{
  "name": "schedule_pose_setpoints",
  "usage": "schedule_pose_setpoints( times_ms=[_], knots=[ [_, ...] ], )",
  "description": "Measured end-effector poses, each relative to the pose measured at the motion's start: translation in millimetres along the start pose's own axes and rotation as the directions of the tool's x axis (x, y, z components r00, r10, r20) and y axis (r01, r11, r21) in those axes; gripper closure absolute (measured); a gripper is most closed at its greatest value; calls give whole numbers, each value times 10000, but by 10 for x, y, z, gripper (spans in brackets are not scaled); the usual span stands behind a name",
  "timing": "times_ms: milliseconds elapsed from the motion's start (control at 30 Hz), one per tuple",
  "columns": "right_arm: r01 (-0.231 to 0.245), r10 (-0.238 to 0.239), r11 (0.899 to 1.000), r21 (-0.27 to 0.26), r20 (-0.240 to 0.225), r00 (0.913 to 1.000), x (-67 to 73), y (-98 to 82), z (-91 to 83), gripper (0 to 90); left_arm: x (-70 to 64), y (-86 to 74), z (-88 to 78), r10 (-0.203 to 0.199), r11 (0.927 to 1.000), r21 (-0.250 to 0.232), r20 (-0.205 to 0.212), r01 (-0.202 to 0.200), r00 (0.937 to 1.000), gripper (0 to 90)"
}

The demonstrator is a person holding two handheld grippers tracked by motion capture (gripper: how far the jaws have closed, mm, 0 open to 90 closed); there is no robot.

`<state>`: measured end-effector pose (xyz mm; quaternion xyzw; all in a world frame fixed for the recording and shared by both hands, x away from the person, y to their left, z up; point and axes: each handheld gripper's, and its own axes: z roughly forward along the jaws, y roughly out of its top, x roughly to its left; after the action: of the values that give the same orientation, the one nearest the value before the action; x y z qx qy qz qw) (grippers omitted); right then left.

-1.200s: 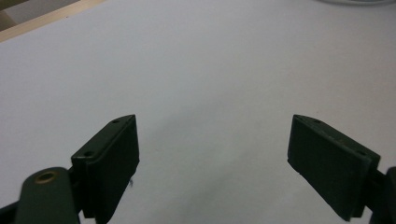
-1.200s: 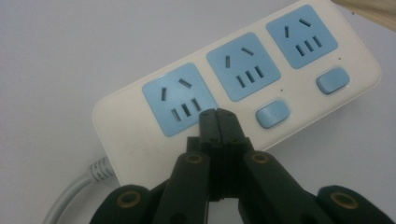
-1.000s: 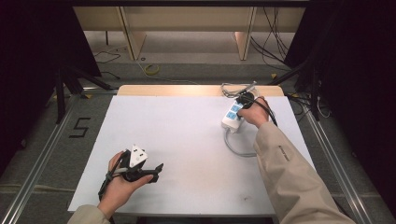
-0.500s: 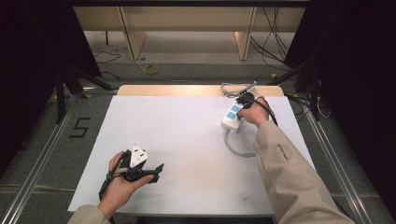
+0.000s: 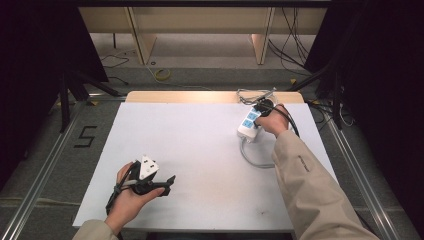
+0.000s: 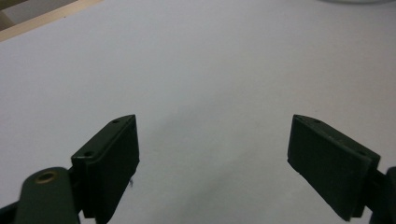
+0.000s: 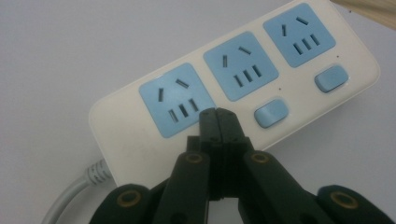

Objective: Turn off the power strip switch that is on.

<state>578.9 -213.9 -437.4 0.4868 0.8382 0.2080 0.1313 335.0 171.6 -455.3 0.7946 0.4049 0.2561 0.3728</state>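
Observation:
A white power strip (image 5: 248, 125) with three blue sockets and blue switches lies at the far right of the white table (image 5: 200, 150); its grey cable (image 5: 252, 159) loops toward the person. My right gripper (image 5: 261, 111) is over it. In the right gripper view the power strip (image 7: 233, 88) lies under my right gripper (image 7: 218, 113), whose jaws are shut together with the tips at the nearest socket (image 7: 176, 99), nothing between them. My left gripper (image 5: 167, 184) rests near the front left of the table. In the left gripper view my left gripper (image 6: 212, 149) stands open over bare tabletop.
A wooden strip (image 5: 190, 96) borders the table's far edge, with tangled wires (image 5: 252, 94) behind the power strip. Metal rails (image 5: 45, 165) run along both sides on the floor. Table legs and cables lie beyond the far edge.

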Motion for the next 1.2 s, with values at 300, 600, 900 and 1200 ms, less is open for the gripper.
schedule_pose_setpoints(
  times_ms=[300,600,900,1200],
  knots=[
    [-303,302,9994,-156,-39,9995,-13,-20,-2,900,-5,0,3,-14,10000,-9,-4,14,10000,165],
    [-357,357,9988,-335,-30,9994,-13,-16,-21,900,-6,3,11,21,10000,29,15,-21,10000,165],
    [-288,280,9986,-449,-194,9994,-3,-21,-79,900,-9,5,15,22,10000,30,4,-22,10000,166],
    [-238,217,9968,-767,-283,9994,-1,-67,-148,900,-7,4,12,4,10000,31,-6,-4,10000,166]
  ],
)
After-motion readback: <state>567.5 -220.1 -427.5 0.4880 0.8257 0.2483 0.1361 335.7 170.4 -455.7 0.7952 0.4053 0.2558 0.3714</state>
